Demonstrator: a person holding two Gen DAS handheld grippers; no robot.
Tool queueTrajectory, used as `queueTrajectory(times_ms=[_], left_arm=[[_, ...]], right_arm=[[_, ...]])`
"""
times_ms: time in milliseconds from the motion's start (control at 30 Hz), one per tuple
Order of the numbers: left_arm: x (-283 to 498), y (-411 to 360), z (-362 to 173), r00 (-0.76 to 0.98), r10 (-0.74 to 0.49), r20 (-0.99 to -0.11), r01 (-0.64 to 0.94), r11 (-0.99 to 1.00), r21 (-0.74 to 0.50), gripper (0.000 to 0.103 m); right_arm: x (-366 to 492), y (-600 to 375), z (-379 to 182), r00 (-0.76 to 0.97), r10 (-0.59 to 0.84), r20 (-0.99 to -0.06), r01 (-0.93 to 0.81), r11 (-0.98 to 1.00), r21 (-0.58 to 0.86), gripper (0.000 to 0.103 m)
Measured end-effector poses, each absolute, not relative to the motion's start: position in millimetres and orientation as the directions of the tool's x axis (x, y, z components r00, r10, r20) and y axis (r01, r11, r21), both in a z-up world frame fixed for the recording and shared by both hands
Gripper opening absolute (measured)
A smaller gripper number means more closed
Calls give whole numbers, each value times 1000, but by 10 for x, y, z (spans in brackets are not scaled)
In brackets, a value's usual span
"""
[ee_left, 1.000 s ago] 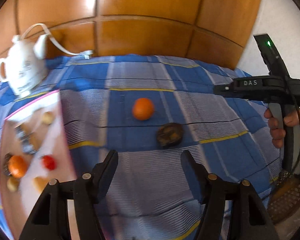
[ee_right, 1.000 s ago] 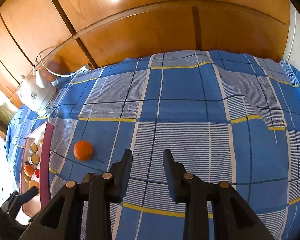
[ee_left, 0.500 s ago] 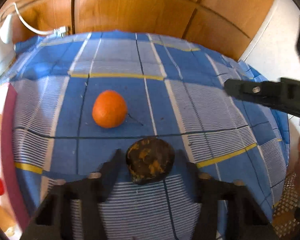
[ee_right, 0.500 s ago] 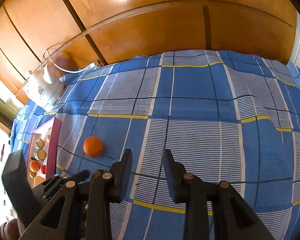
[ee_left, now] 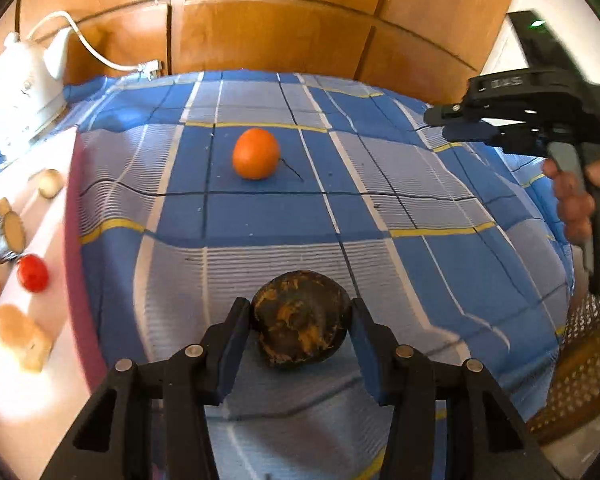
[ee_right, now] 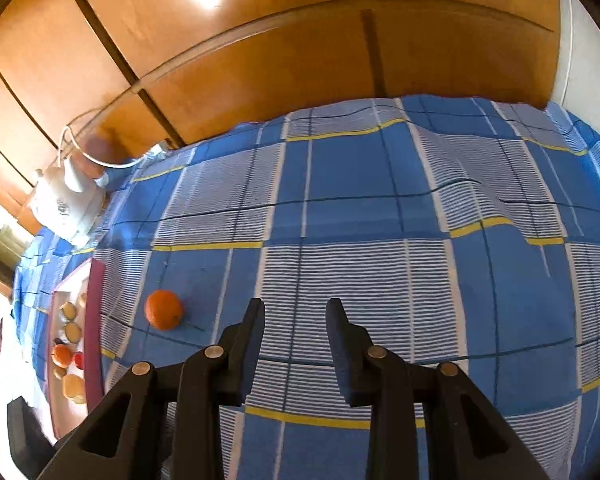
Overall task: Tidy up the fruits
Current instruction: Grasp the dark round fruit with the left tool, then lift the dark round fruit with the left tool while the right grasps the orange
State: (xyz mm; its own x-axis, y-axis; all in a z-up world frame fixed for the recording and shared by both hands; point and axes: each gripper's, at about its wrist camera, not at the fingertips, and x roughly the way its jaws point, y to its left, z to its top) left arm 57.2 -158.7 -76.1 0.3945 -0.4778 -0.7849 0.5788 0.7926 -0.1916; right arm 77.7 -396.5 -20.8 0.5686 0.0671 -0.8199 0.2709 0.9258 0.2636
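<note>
While left claw (ee_left: pixel 298 322) grips dark fruit (ee_left: pixel 302 320), orange (ee_left: pixel 256 153) apart, prob. clear cloth (ee_left: pixel 400 264) btwn.

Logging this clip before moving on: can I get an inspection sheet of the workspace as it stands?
Surface: blue checked cloth, rumpled.
Job's things: dark fruit between the left jaws; orange loose on the cloth beyond it; white tray at the left edge holding a small red fruit and other pieces.
Clutter: white kettle at the far left.
Grippers: left gripper jaws against the dark fruit's sides; right gripper jaws narrow, nothing between them.
Cables: white cord running from the kettle.
Surroundings: wooden panels behind; white wall at right.
</note>
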Motion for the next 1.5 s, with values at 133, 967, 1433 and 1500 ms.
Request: queueTrajectory(times_ms=[133, 967, 1433, 1500], left_arm=[[511, -1515, -782, 403, -494, -771, 581, 789, -202, 50], [641, -1477, -846, 335, -569, -751, 653, 715, -250, 50], [665, -1494, -864, 318, -566, -761, 668, 703, -244, 49], [667, -1496, -866, 318, -567, -760, 667, 703, -245, 49]], right_arm=[[785, -4021, -242, 552, 47, -833, 306, 918, 254, 32], [731, -4269, -335, 563, 191, -804, 372, 810, 453, 32], [805, -4217, -544, 486, 255, -836, 377, 802, 464, 32], [827, -4173, -591, 463, 270, -844, 365, 809, 460, 32]])
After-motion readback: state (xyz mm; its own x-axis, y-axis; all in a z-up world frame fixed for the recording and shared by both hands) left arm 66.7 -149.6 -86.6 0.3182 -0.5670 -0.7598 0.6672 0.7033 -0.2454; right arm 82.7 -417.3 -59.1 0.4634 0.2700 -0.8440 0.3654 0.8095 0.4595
